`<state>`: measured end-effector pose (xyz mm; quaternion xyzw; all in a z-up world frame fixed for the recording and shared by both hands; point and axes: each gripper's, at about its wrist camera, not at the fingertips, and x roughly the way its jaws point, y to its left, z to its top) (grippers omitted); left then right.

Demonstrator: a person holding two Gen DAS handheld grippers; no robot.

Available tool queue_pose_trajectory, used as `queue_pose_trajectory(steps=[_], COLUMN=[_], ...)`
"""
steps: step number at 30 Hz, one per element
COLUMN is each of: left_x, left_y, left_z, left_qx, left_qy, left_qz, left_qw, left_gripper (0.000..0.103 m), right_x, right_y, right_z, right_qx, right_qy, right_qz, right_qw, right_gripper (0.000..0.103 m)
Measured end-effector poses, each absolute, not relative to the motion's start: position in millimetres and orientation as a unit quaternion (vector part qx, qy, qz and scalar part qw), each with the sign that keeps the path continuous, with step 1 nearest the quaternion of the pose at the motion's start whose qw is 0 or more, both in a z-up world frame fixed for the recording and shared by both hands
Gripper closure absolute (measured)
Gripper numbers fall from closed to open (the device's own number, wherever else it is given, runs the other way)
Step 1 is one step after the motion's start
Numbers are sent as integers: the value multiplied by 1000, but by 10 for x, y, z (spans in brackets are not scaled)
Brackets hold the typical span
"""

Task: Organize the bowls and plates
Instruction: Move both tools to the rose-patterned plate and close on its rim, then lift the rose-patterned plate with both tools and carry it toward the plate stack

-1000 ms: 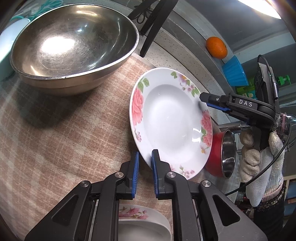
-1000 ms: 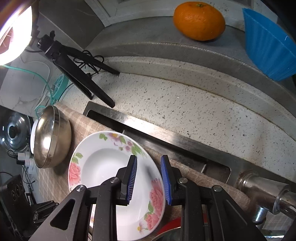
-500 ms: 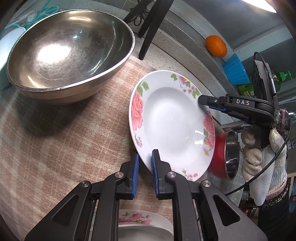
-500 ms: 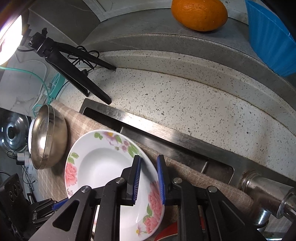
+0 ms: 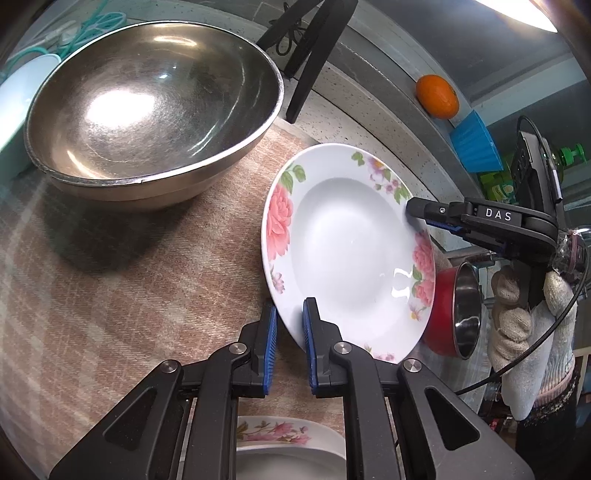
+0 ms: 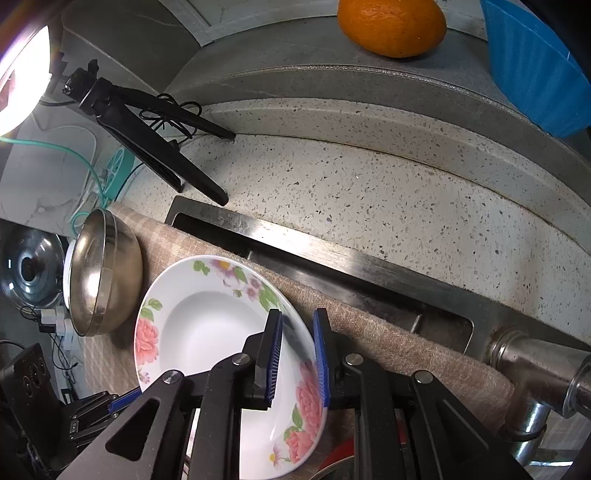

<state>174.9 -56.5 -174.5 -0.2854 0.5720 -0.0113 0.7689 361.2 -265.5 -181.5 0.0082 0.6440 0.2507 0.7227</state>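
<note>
Speckled stone counter [image 6: 332, 177] runs behind a checked cloth [image 5: 122, 280], where a floral plate [image 5: 347, 251] is lifted on a tilt between both tools. Its near rim sits clamped in the left gripper [image 5: 289, 343], and its far rim is pinched by the right gripper [image 6: 297, 354] (seen across the plate in the left wrist view). Ahead and to the left of the left gripper stands a large steel bowl [image 5: 147, 107]. Beyond the right gripper an orange [image 6: 391, 26] rests on the ledge.
</note>
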Motion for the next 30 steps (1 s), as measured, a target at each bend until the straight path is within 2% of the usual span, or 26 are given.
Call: queue_pose_trajectory(steps=[30], left_x=[1496], left_y=[-340], left_z=[-1429], left_qx=[-282], left_qy=[550], left_qz=[-11], left_qw=[786], left_gripper=[92], right_x=[3323], right_y=[-2652], right_z=[-1473], right_qx=[34], right_qy=[627], right_qz=[256], right_qw=[735], right_gripper=[92])
